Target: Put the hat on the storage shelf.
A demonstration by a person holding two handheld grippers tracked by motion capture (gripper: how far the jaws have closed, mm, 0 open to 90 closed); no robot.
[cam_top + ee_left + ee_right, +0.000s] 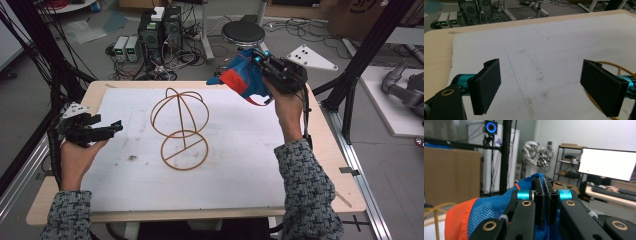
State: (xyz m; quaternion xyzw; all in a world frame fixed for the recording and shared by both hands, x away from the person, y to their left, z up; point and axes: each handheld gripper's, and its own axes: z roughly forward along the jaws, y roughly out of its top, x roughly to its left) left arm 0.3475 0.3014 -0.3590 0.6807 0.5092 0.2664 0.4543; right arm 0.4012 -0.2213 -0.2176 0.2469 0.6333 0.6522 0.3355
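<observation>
Right in between our right gripper's (545, 202) jaws, blue fabric is pinched tight, the two black faces almost meeting on it. It's a cap (242, 77), blue mesh with an orange brim, and we hold it up in the air past the far edge of the tabletop (320, 150). Over on the other side, our left gripper (116, 126) has its jaws spread wide with nothing between them, low over the white mat (240, 170) near its left edge.

Between the two stands the wire stand (181, 129), a round base with a domed frame on top, upright mid-mat. We judge the carry is in hand: the cap looks headed for that dome. Next we need to bring it across and lower it over the frame, crown up.

The right gripper view gives us the mesh weave and the pinch itself; the high view gives us the gap left to travel. The left gripper view catches a yellow arc of the base by its right jaw.
</observation>
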